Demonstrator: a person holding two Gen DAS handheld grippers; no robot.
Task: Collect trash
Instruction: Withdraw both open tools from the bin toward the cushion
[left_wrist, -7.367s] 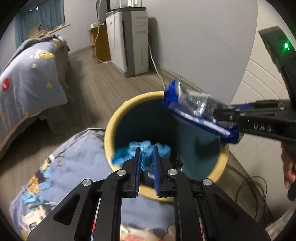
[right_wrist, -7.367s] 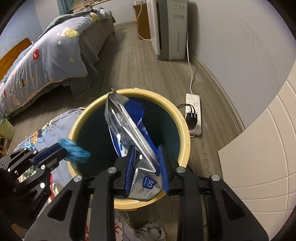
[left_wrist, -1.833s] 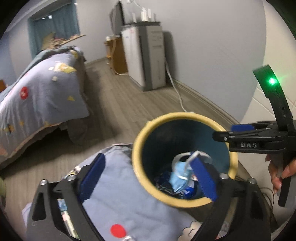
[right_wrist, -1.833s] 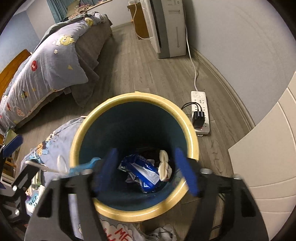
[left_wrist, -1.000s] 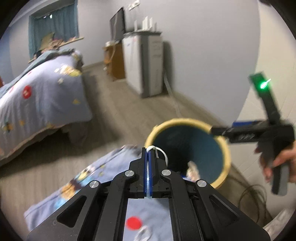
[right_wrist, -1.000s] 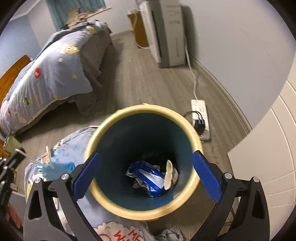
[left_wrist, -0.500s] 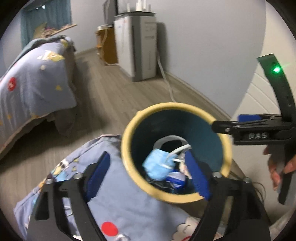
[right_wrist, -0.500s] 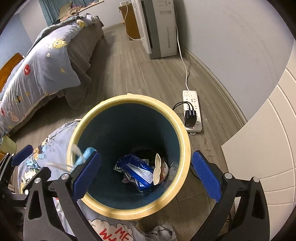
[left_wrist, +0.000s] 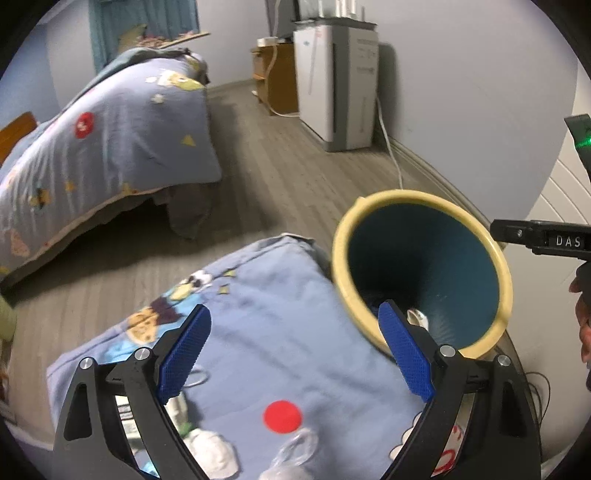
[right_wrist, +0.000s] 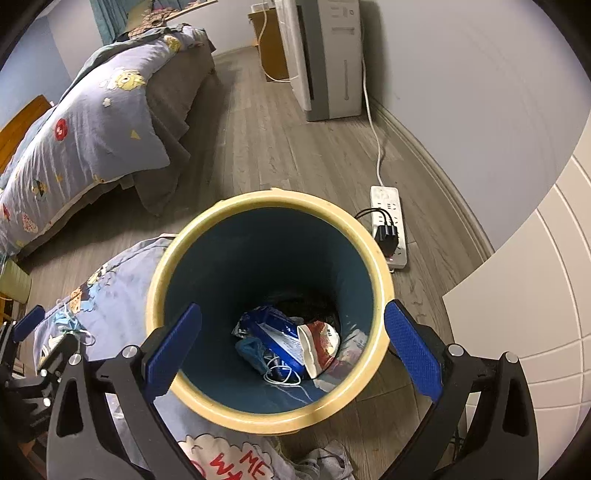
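Blue-padded left gripper (left_wrist: 295, 354): jaws spread wide, having just been opening; nothing between the pads. Below it in the left wrist view lies a blue cartoon-print quilt (left_wrist: 258, 332) with a red dot, on the floor beside the bin. Some pale items show at the lower edge of that view, too blurred to identify.

Far left in the right wrist view: a blue face mask (right_wrist: 70, 325) with white ear loops lies on the quilt, just beside the left gripper's fingers, not held. Upper left: bed (right_wrist: 92, 122) with matching blue cover, well apart from the bin.

Centre: trash bin (right_wrist: 269, 417), cream rim, teal inside, upright on grey wood floor (right_wrist: 258, 140), touching the quilt's edge. At its bottom: a blue snack wrapper (right_wrist: 277, 339), a second blue mask (right_wrist: 251, 350) with white loops, a red-and-white paper cup (right_wrist: 317, 343) on its side. All trash rests on the bin floor, items touching one another.

Right gripper (right_wrist: 291, 350): held above the bin mouth, jaws released and spread about as wide as the rim, empty.

Right of bin: white power strip (right_wrist: 388, 221) on the floor with black plugs in it, cord running up toward a white appliance (right_wrist: 325, 55) against the wall. Far right: white panelled surface (right_wrist: 535, 295).
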